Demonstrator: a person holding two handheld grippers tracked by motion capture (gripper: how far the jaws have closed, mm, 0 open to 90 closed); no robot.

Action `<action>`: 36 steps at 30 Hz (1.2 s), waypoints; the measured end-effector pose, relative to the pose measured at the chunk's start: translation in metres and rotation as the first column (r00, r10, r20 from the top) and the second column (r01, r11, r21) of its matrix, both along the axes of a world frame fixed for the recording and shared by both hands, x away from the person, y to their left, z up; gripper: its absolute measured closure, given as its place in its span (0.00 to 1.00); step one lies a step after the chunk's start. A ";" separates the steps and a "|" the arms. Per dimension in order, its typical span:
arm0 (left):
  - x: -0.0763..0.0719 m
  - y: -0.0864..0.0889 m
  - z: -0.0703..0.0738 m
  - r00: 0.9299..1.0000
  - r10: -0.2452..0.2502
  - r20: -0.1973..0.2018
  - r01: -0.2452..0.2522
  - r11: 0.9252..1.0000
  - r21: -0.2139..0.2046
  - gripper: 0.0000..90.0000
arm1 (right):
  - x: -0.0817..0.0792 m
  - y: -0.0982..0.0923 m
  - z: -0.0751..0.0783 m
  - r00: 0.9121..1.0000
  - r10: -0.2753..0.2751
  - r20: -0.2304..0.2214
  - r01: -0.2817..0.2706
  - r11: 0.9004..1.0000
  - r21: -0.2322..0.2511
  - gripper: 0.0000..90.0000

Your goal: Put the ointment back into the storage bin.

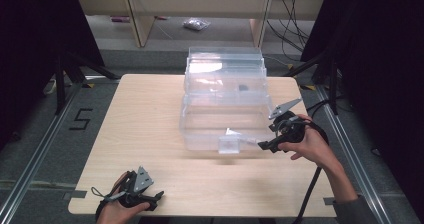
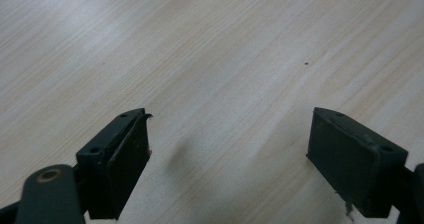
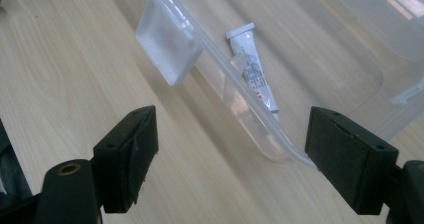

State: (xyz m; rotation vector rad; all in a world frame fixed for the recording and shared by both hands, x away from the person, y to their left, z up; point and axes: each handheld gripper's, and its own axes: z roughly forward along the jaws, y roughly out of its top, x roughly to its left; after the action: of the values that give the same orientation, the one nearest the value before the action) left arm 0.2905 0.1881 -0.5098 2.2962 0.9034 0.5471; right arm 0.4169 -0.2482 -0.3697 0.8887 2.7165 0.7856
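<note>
Both grippers wide open | left gripper empty over table | right gripper empty beside box

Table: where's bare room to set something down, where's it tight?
Free: the left half of the table, between its left edge and the clear box; also the front strip between the box and the left tongs. Tight: front right, where the open right tongs sit at the box's latch tab near the tube.
</note>
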 end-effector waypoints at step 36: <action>0.000 0.000 0.000 1.000 0.002 0.001 -0.002 1.000 -0.004 0.18 | -0.042 0.006 -0.025 0.999 -0.008 0.042 0.006 0.998 0.070 0.22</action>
State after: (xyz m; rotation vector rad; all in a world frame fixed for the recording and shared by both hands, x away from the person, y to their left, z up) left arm 0.2903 0.1883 -0.5097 2.2916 0.9051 0.5464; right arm 0.3745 -0.2421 -0.3952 0.8850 2.6629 0.8925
